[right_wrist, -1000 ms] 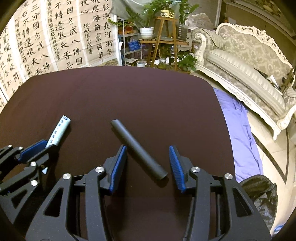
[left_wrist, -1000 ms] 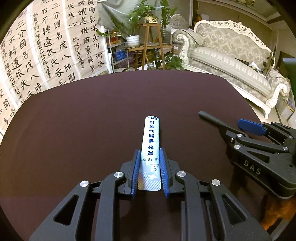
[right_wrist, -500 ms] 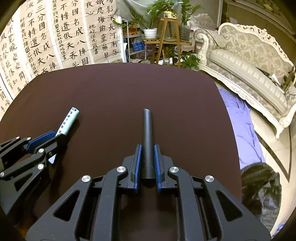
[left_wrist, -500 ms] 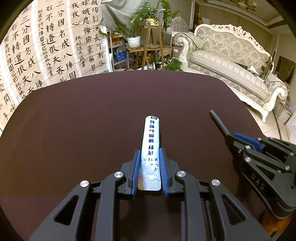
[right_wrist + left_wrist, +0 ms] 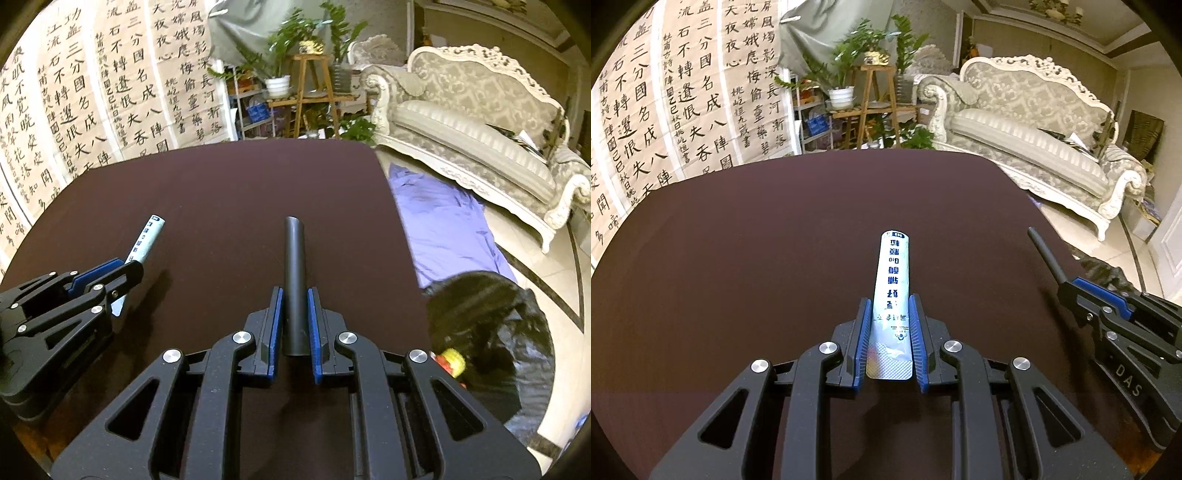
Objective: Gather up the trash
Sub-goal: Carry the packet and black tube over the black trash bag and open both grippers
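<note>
On my left camera the left gripper (image 5: pixel 889 325) is pinching a long white sachet (image 5: pixel 892 291) with blue print, its blue pads pressed against both sides of the packet near its crimped silver end while the rest sticks out forward above the dark brown table (image 5: pixel 738 258). On my right camera the right gripper (image 5: pixel 295 317) is clamped on a black tube (image 5: pixel 294 273), which points straight ahead between the pads, its far end open. Both items are off the tabletop as far as I can judge, though the fisheye makes the clearance hard to read. Each gripper shows in the other's view: the right one sits at the table's right edge, the left one on the left with the sachet poking out of it. Beyond that right edge, down on the floor, I see a black trash bag (image 5: pixel 517 332) with its mouth open; inside it I can make out something yellow (image 5: pixel 453 360) with a bit of red beside it, but not what they are. A purple cloth (image 5: pixel 443 229) lies on the floor just behind the bag, in front of an ornate sofa (image 5: pixel 480 129).
</note>
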The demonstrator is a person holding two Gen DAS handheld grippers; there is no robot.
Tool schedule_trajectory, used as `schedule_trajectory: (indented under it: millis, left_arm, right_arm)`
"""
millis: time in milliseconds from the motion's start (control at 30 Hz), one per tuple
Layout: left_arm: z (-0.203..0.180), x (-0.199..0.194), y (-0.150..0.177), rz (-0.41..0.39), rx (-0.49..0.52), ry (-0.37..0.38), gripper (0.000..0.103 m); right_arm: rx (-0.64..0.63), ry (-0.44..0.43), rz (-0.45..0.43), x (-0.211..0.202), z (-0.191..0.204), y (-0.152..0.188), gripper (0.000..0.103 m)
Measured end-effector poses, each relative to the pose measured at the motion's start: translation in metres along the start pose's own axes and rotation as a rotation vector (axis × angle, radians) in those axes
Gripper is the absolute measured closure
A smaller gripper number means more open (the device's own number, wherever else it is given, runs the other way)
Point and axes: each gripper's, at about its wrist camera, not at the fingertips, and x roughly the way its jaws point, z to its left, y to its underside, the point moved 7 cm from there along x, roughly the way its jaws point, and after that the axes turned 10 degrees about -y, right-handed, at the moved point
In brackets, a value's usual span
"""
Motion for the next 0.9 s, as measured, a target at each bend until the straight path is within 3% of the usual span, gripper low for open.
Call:
schedule_trajectory:
  millis: [267, 533, 900]
  left_arm:
    - [-0.038, -0.028, -0.002, -0.065, 0.037, 0.054, 0.081]
    - [-0.097, -0.043, -0.006, -0.112, 0.119, 0.133, 0.081]
    - [-0.167, -0.050, -0.005, -0.142, 0.218, 0.219, 0.081]
  right_arm:
    - [0.055, 0.071, -0.066, -0.043, -0.034, 0.013, 0.090]
    - [0.130, 0.202, -0.117, -0.080, -0.094, 0.031, 0.090]
    - [0.216, 0.326, -0.142, -0.103, -0.160, 0.055, 0.090]
